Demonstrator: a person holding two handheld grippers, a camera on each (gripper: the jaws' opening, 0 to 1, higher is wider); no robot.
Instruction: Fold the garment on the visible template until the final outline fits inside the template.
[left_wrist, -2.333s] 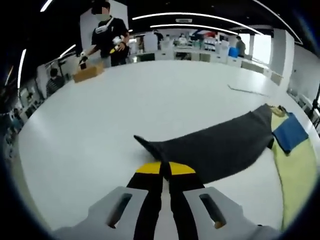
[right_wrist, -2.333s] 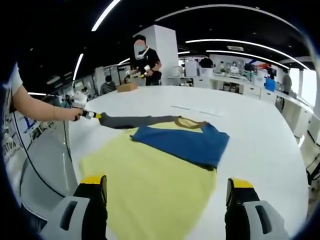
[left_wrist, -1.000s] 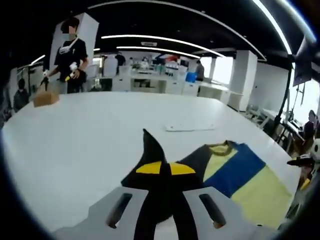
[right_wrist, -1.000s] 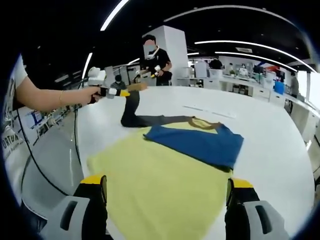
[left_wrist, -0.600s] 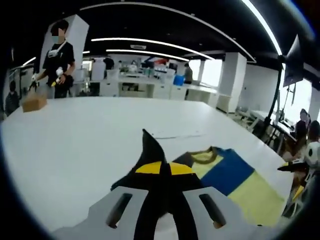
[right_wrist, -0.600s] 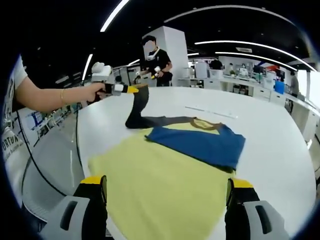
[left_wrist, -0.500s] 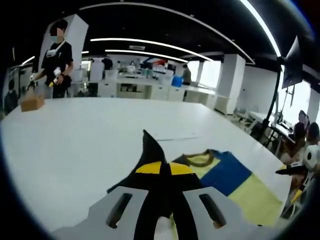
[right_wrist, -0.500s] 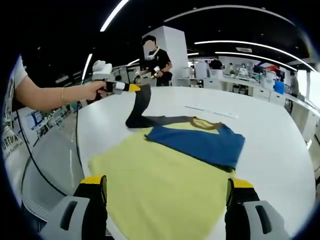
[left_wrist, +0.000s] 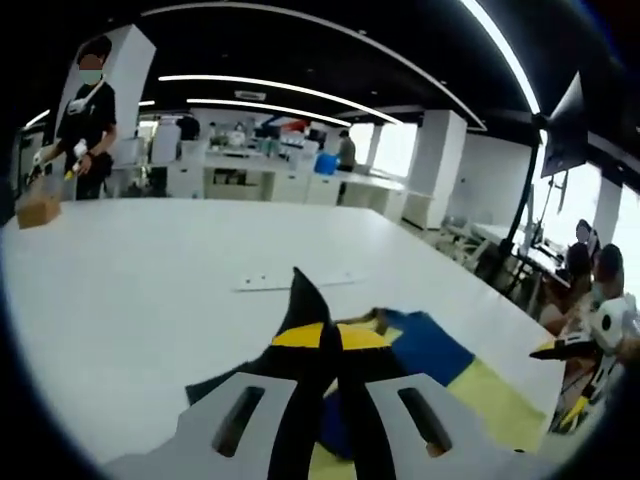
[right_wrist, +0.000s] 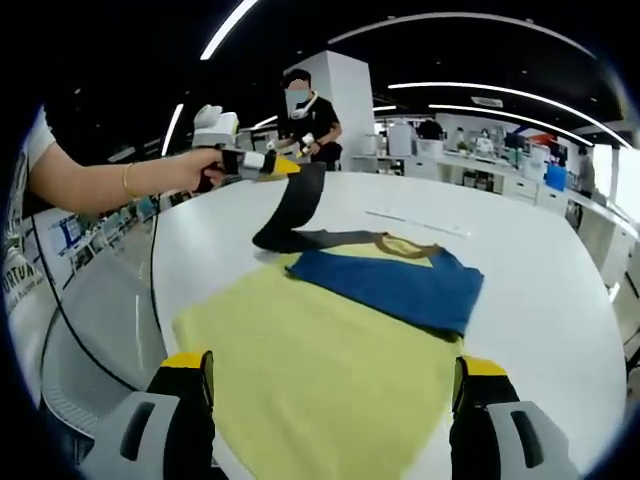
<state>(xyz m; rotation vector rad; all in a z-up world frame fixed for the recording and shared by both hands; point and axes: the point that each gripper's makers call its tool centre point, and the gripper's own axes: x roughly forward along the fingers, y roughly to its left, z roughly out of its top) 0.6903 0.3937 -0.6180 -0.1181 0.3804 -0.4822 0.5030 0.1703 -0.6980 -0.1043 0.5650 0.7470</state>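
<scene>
A yellow shirt with a brown collar lies flat on the white table. Its blue sleeve is folded across the chest. My left gripper is shut on the end of the dark grey sleeve and holds it up in the air, above the shirt's shoulder. In the left gripper view the shut yellow tips of the left gripper pinch the grey sleeve, with the blue sleeve below. My right gripper stands open over the shirt's hem, holding nothing.
A flat white strip lies on the table beyond the shirt. At the far side a person in black stands by a cardboard box. The table's edge runs close along the left, with a cable hanging beside it.
My left gripper has lifted the grey sleeve off the table and swung it up and toward the shirt's body. The right gripper has stayed open in place.
</scene>
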